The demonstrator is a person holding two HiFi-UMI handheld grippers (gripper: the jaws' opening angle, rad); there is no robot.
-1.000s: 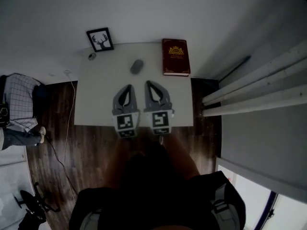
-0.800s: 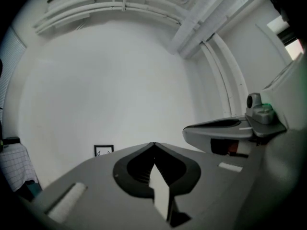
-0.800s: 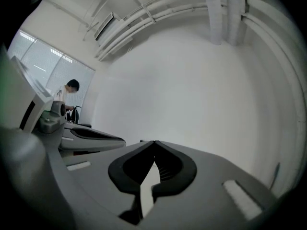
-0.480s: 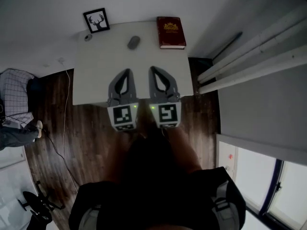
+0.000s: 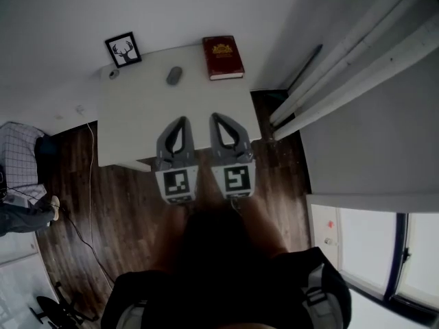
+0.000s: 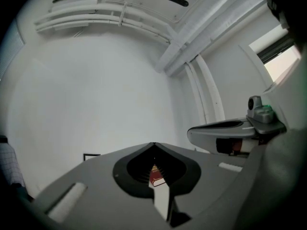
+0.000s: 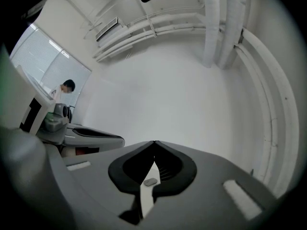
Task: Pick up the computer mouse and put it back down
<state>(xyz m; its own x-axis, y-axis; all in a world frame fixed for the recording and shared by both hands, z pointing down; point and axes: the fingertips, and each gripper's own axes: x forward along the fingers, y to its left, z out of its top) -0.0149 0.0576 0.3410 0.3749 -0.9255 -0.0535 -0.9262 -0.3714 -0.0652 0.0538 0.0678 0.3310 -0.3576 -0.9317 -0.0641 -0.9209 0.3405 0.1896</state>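
Both grippers have backed off from the table since a second ago. They were sitting right over the tabletop, and now only their front ends reach over the near edge, with the marker cubes hanging over the dark wood floor. The whole table also looks further off and more to the left in the head view.

The left gripper and right gripper are side by side, close but not touching, both pointing at the far side of the white table. Each gripper view shows its jaws pressed together at the tips with nothing pinched between them, so neither claw has anything in it.

The computer mouse is lying flat on the table near the far edge, well away from both grippers. It sits between a small framed deer picture on its left and a dark red book on its right. A little round thing sits just by the frame, can't tell what it is.

Through the slot under the right gripper's shut tips you can just see the mouse, and the left gripper's slot lines up with the book.
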